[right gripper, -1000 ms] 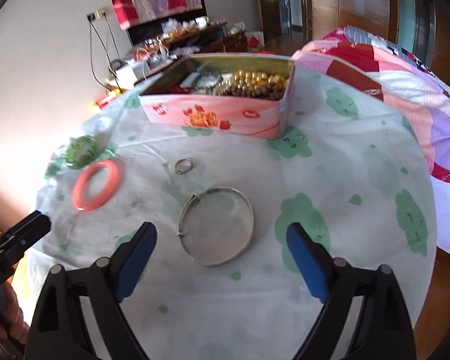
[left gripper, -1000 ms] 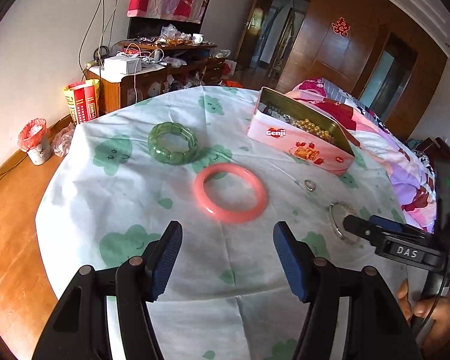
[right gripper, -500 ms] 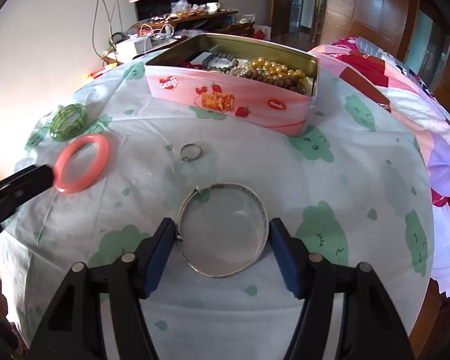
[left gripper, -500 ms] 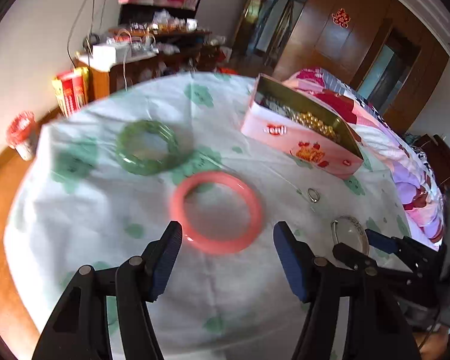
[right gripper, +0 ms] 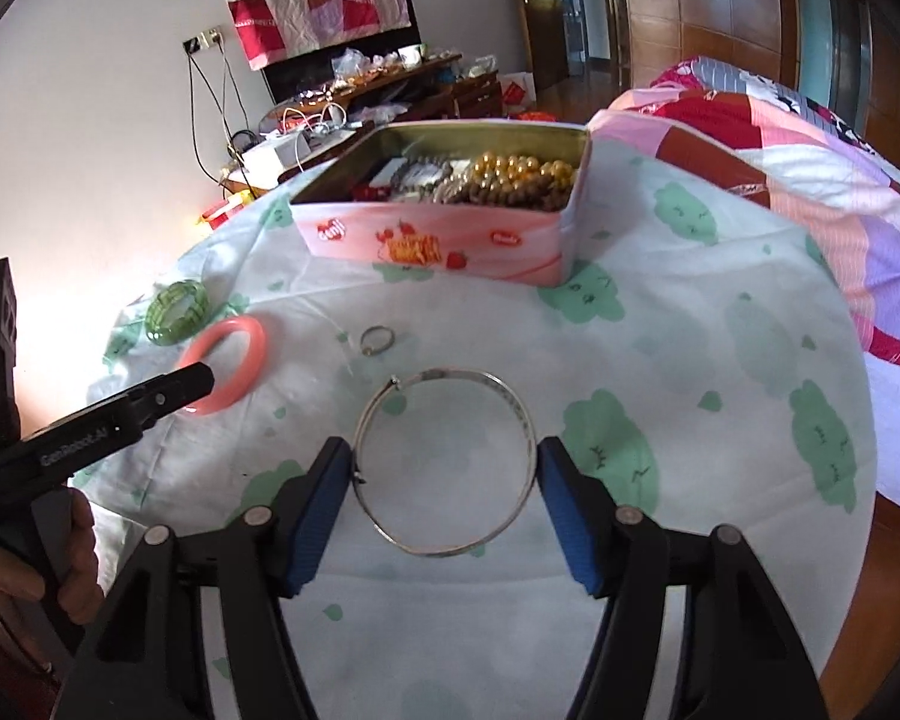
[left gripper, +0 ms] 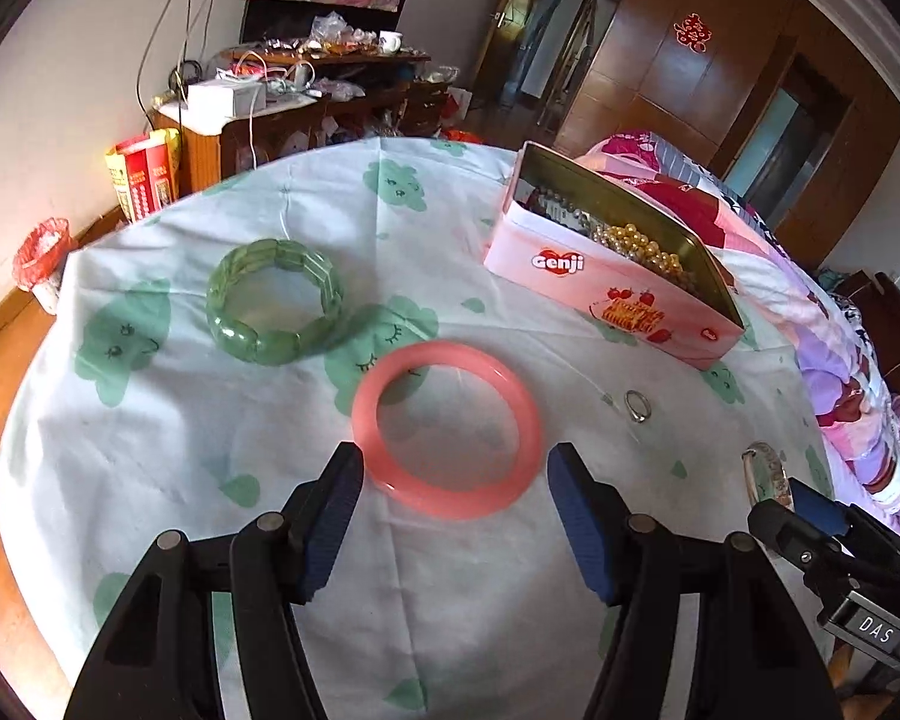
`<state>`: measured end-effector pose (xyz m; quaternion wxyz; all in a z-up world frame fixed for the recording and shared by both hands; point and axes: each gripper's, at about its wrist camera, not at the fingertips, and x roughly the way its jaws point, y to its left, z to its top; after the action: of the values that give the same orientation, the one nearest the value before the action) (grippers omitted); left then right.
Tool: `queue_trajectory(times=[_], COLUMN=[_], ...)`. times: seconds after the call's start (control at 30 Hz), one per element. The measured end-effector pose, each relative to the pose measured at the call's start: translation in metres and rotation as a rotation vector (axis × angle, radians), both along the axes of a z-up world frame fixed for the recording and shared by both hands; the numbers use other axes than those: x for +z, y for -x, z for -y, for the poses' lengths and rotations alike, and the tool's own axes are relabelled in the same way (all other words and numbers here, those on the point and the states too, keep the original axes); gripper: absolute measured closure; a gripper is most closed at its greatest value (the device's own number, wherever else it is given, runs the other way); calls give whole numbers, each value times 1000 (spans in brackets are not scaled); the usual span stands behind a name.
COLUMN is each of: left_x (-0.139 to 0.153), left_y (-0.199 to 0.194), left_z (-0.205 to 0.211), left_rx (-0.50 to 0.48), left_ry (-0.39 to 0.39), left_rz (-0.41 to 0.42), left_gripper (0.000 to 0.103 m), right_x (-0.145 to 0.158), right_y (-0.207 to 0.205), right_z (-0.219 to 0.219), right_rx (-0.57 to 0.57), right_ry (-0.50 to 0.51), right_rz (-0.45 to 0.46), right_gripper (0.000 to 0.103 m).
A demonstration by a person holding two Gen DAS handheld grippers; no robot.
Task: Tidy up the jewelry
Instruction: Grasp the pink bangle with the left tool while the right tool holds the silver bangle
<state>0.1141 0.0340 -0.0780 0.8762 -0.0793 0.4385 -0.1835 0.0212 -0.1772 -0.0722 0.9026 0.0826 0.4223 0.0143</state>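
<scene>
Both pairs of tongs are set down over a bangle apiece. The right tongs point(right gripper: 444, 468) straddle the thin silver bangle point(right gripper: 444, 462), their blue pads point(right gripper: 324, 510) right at its two sides and seemingly just touching the wire; I would call that clasped, though lightly. The left tongs point(left gripper: 453, 498) bracket the near part of the pink bangle point(left gripper: 447, 427) with a sliver of cloth showing by each pad, so they are released and grasping nothing yet.

To do this well, I'd say the right pair should squeeze gently, since so thin a hoop may flex or spring out sideways; lift it level and carry it over the near wall of the pink tin point(right gripper: 438, 243), where beads already lie heaped. The left pair should settle a touch lower around the pink hoop's widest span before closing; the smooth rim looks liable to slip.

The tabletop point(left gripper: 150, 450) wears a pale cloth printed with green clouds, creased and loose, so a dragged pad could ruck it; a green segmented bracelet point(left gripper: 273, 300) and a small ring point(left gripper: 637, 407) wait on it too. Behind stands a cluttered wooden sideboard point(left gripper: 306, 114); a quilted bed point(right gripper: 810, 180) lies to one side.
</scene>
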Motion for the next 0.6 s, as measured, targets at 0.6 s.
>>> queue_trajectory(times=[0.6], left_x=[-7], left_y=[-21], left_z=[50], left_rx=[-24], left_ry=[-317], left_rz=[-21], left_gripper=[15], right_x=[-5], right_y=[-3], right_z=[0], right_rx=[8], right_ry=[-58], right_rz=[-10], right_gripper=[36])
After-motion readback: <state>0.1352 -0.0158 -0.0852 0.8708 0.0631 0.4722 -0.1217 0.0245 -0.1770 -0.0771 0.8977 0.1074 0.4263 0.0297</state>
